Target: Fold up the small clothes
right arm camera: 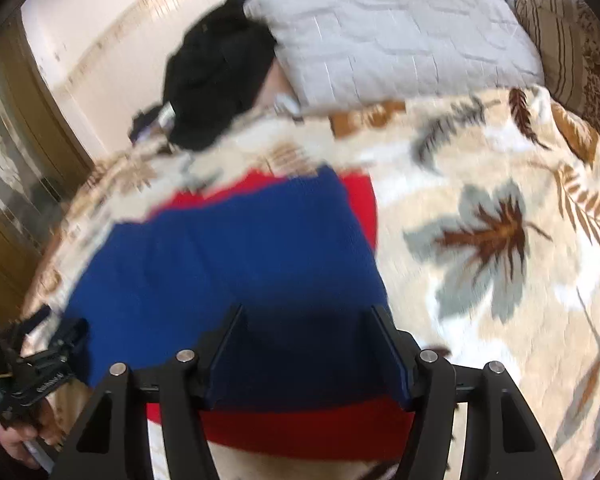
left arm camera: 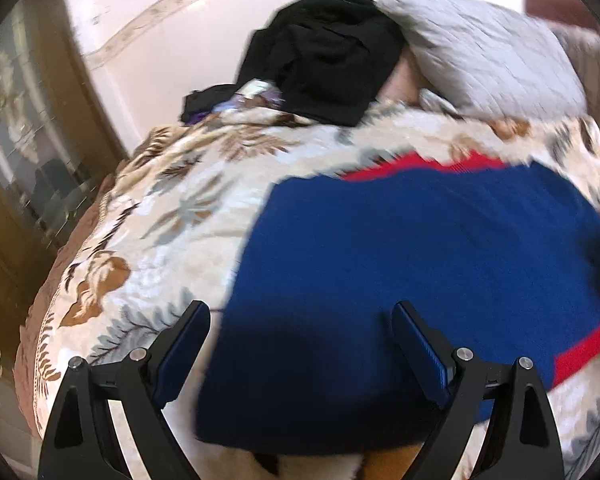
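Jaws on your left gripper (left arm camera: 300, 320) stand wide and hold nothing; the right gripper (right arm camera: 306, 320) is spread too, also empty. Directly ahead of both, just beyond the fingertips, the blue garment (left arm camera: 400, 264) lies flat on the blanket (left arm camera: 160, 208), its red trim (right arm camera: 300, 428) showing at the edges. It looks part folded at most, so most folding remains. Farther ahead, black clothes (left arm camera: 324, 52) sit heaped beside the pillow (left arm camera: 488, 52), untouched.

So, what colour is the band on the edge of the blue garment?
Red; the band on the blue garment shows best in the right wrist view.
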